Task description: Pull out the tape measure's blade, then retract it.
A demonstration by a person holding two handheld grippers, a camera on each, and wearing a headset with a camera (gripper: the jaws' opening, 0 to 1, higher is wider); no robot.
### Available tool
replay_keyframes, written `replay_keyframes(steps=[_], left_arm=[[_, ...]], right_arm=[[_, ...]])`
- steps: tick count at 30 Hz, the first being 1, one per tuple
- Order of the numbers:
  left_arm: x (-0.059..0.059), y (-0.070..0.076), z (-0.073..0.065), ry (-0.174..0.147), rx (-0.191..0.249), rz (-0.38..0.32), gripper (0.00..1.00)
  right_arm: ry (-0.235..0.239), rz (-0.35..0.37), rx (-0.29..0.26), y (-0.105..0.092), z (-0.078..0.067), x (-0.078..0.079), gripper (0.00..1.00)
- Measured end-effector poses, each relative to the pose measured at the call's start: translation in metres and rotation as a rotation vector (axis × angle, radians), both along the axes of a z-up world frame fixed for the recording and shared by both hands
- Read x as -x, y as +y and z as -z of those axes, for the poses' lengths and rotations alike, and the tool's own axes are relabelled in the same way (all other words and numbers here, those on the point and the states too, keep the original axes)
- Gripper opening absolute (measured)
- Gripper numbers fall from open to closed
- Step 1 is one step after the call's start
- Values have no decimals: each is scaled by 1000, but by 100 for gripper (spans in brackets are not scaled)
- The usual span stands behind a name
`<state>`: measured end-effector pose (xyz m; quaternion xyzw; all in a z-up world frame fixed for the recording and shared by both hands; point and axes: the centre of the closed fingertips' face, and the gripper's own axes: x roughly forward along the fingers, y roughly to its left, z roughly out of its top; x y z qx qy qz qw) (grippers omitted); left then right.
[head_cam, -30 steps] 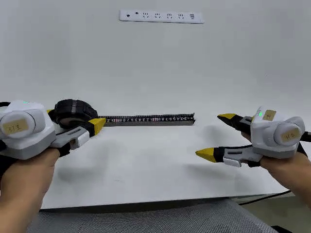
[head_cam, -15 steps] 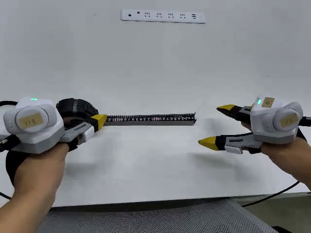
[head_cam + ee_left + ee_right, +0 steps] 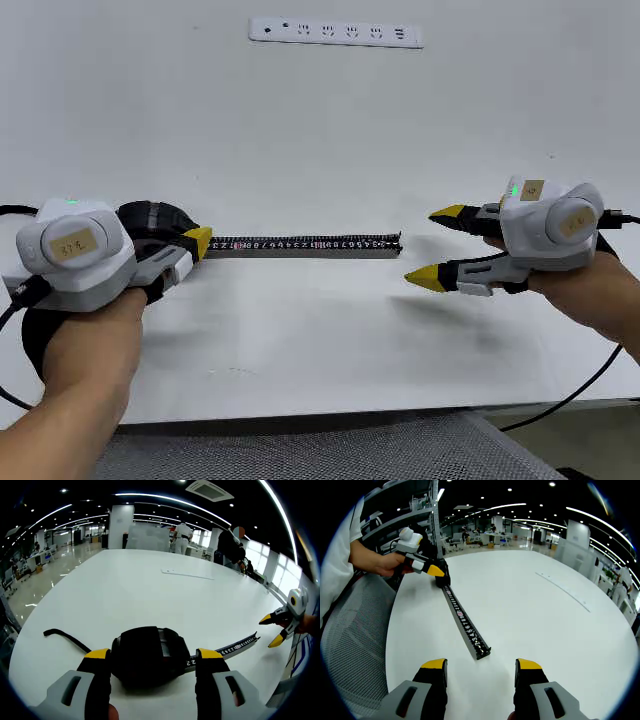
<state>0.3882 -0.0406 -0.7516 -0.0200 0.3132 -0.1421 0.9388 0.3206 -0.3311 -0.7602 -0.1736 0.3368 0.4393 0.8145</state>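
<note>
Black tape measure case (image 3: 150, 222), pinched in your left gripper (image 3: 153, 654), sends its blade (image 3: 310, 244) along the desk (image 3: 300, 340) parallel to the front edge, tip just short of your spread, empty right gripper (image 3: 432, 246).

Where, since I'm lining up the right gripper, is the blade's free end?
In the head view, the blade's free end lies on the table right of centre, just left of the open right gripper, untouched.
</note>
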Motion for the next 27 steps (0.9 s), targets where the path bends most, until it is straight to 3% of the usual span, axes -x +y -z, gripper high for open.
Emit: replay_keyframes(steps=[5,18,27], left_arm=[[-2,2,-1,3,27,-29,64],[-2,4,2,2,9,-22,60],[-1,4,2,8,6,-15,59]], right_arm=[[10,-27,12,1,2,-4,49],[8,-79,36,6,5,-10,46],[29,-141,52,11,12,-13,38]])
